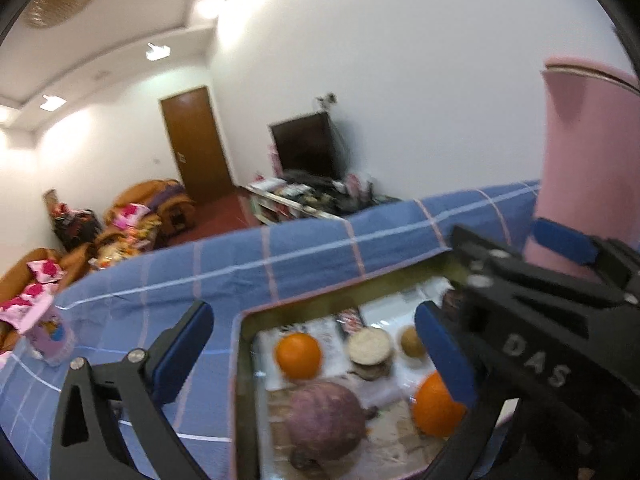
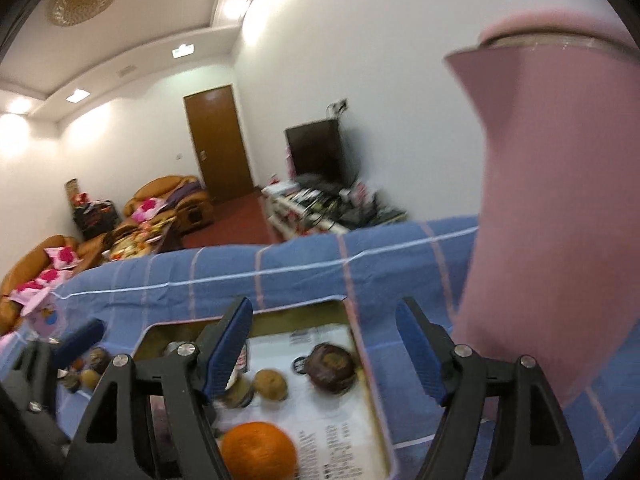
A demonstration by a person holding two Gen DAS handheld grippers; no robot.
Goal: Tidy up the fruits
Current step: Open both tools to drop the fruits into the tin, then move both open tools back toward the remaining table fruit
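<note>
The left gripper (image 1: 316, 352) gapes wide, empty, above a tray (image 1: 240, 360) on the blue cloth (image 1: 160, 280). Beneath it lie an orange (image 1: 299, 355) at twelve o'clock and a blurred purple fruit (image 1: 326, 424) at six, its long axis unclear. The right gripper (image 2: 324, 352) stands open, empty; a half-cropped orange (image 2: 258, 452) lies at seven o'clock. A pink jug (image 2: 560, 200) rises at two o'clock, cut off.

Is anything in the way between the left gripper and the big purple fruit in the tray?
Nothing visible blocks it. The left gripper is open, and the purple fruit lies in the tray right below the gap between its fingers. An orange sits just behind the fruit, and another orange to its right.
</note>
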